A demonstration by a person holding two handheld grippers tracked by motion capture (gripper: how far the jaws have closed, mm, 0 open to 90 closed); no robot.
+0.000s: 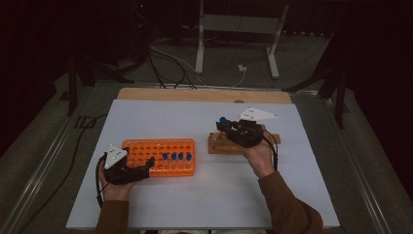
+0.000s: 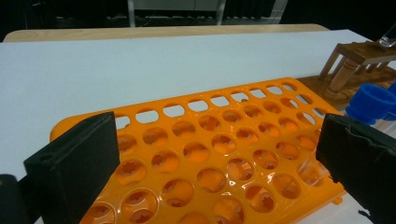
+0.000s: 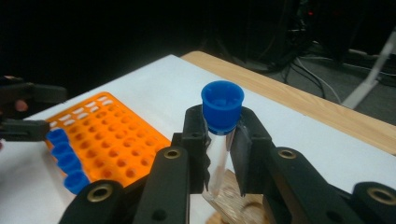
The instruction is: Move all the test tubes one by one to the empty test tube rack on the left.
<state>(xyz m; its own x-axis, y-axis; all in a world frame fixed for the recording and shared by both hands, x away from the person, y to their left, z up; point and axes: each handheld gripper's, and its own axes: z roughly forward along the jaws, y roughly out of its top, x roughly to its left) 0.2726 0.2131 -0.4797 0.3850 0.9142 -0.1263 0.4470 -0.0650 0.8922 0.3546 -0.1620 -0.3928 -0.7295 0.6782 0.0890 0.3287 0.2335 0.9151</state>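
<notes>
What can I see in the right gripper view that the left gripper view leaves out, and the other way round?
Right gripper view alone: the right gripper shut on a clear test tube with a blue cap, lifted above the wooden rack, and four blue-capped tubes standing in a row in the orange rack.

Left gripper view alone: the left gripper with jaws wide apart over the orange rack's empty holes, and the wooden rack's turned legs.

Both: the orange rack, the wooden rack, the white table top and its wooden edge.

A white sheet [image 1: 195,117] covers the counter [image 1: 204,94], whose wooden edge shows at the far side. Cables [image 1: 165,61] and a grey metal stand [image 1: 238,29] occupy the dark floor beyond.
</notes>
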